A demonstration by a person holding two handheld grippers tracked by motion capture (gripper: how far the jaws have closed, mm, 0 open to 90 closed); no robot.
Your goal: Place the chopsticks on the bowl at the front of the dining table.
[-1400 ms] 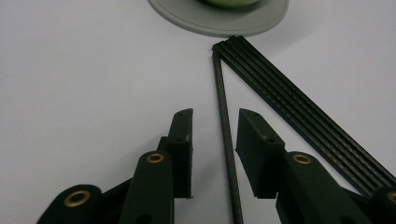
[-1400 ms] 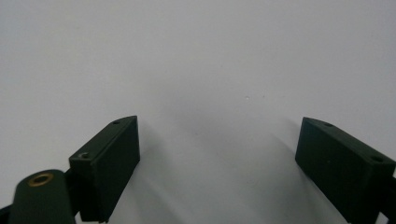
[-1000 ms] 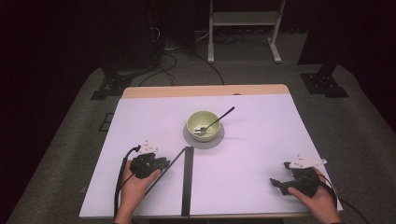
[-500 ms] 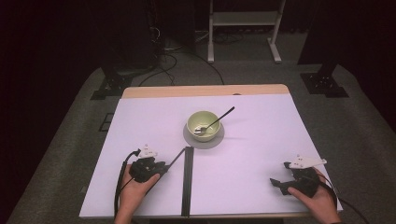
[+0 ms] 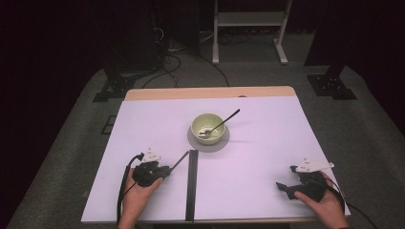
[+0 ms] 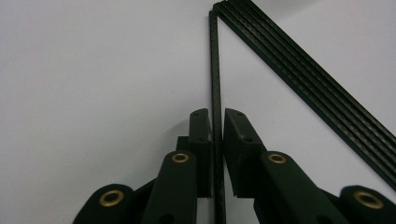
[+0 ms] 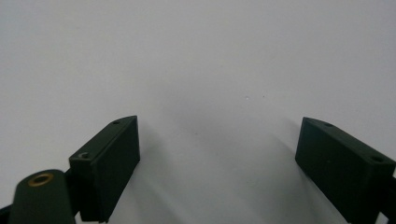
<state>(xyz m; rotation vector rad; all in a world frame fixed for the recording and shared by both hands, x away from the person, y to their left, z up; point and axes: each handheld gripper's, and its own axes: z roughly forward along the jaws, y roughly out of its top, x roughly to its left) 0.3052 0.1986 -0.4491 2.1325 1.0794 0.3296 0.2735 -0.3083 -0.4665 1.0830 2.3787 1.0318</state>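
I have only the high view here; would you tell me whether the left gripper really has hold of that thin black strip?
Observer: Yes. Seen from the left gripper view, the left gripper has just been closing its jaws, and the strip runs between the pads, which look pressed on both its sides.
Operator: Thank you. Is it one strip or several?
Observer: One. The stack of several strips lies off to one side and meets the held strip only at its far end.
Operator: And the right gripper, if I may?
Observer: The right gripper has its jaws wide apart, with just bare table between them.
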